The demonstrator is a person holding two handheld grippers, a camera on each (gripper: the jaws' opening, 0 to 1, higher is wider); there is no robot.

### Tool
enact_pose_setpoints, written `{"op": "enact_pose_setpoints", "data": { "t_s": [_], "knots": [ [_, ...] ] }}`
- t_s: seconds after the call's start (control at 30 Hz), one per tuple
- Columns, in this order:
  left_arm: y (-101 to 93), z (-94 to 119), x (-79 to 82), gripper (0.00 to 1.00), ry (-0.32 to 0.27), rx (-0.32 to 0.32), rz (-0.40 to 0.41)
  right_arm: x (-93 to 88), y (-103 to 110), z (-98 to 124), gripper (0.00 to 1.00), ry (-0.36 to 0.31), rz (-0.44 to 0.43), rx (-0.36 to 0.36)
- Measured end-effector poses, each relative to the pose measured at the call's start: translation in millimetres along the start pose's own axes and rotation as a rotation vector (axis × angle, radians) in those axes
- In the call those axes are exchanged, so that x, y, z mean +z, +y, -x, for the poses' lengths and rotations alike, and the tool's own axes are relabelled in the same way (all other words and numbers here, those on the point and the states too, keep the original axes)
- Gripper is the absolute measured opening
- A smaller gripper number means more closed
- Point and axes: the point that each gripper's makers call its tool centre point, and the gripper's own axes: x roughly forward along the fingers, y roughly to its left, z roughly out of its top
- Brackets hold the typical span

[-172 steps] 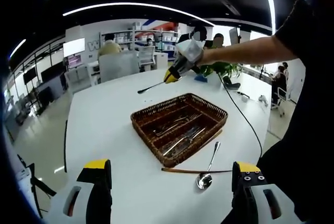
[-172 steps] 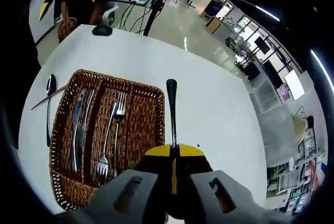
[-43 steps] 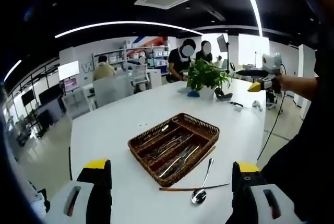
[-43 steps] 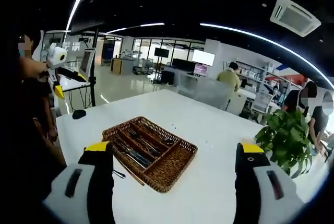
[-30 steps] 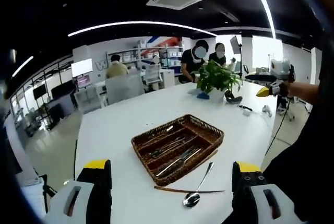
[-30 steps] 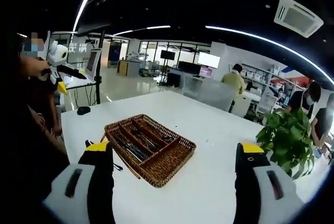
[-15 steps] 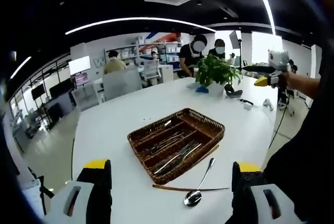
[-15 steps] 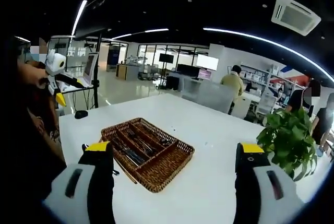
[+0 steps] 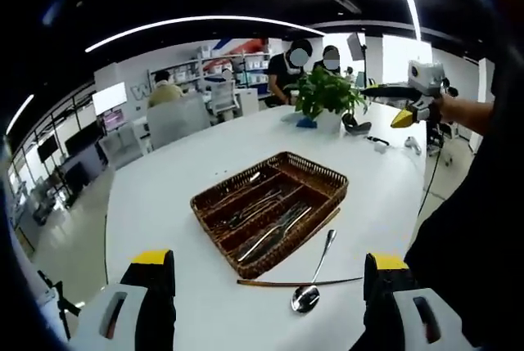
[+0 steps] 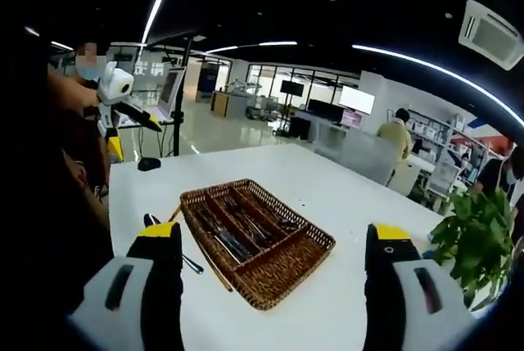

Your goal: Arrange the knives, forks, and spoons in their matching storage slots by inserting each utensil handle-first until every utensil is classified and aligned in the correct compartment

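— Left gripper view, left to right?
— Left gripper [image 9: 262,302] at the bottom, jaws spread wide, nothing between them: grey bodies, black fingers, yellow caps. Beyond, a smooth white table [image 9: 164,195], rounded at the edges. On it a rectangular woven wicker tray [image 9: 270,209], brown, ribbed rim, split into long slots running along its length. Long axis slanted from lower left to upper right. Metal utensils [image 9: 266,222] inside, lying along the slots; too small to sort into knives and forks.
— Outside the tray?
— A shiny steel spoon [image 9: 313,277] on the table just beside the near corner, bowl toward the camera, handle pointing away toward the tray. Across it, a thin brown stick [image 9: 295,282], lying crosswise, touching or nearly touching the spoon. Farther right, a leafy potted plant [image 9: 326,97] near the far edge, then the right gripper [image 9: 403,116] held up in the air, well apart from the tray.
— Right gripper view?
— At far left, the left gripper [image 10: 115,142], raised. Then the right gripper's own jaws at the bottom, wide apart, holding nothing. Same wicker tray between them on the white table, long axis running from upper left to lower right, utensils aligned with the slots. A dark-ended handle [image 10: 190,263] peeking out beside the left jaw, near the tray's corner. Plant leaves at far right.
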Motion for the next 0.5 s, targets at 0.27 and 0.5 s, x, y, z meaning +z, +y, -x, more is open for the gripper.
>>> {"op": "enact_pose_setpoints", "data": {
  "t_s": [0.27,0.5],
  "knots": [
    [-5.0,6,-9.5,1.0,0.014,0.005,-0.006,26.9,42,-45,0.82,-0.036,0.158,0.199],
    [-3.0,14,-11.9,1.0,0.008,0.022,0.009,34.1,75,-79,0.76,-0.05,0.227,0.339]
  ]
}}
